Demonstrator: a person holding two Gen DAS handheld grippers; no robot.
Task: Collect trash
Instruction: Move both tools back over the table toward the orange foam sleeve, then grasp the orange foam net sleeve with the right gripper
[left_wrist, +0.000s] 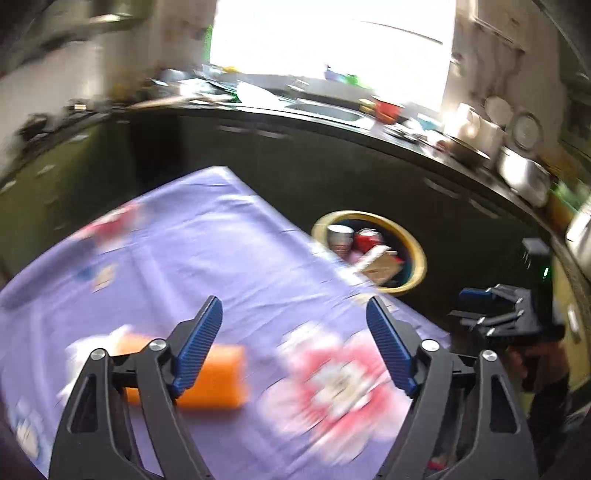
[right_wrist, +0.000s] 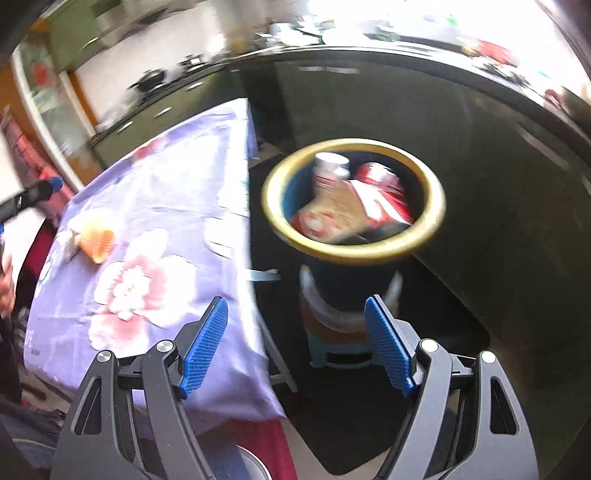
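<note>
Right wrist: bin (right_wrist: 354, 254) just beside tablecloth (right_wrist: 155, 206) edge.

My left fingers (left_wrist: 199, 354) hide part of the blurred orange block (left_wrist: 218, 376). Trash inside the bin (right_wrist: 354, 254) smears beyond reading, and the far surface's (left_wrist: 332, 114) clutter stays indistinct.

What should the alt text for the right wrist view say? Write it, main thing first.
The open, empty right gripper points down at a yellow-rimmed bin holding cartons and a cup, raised on a small stool. To the left, a purple floral tablecloth carries an orange item; everything is motion-blurred.
</note>
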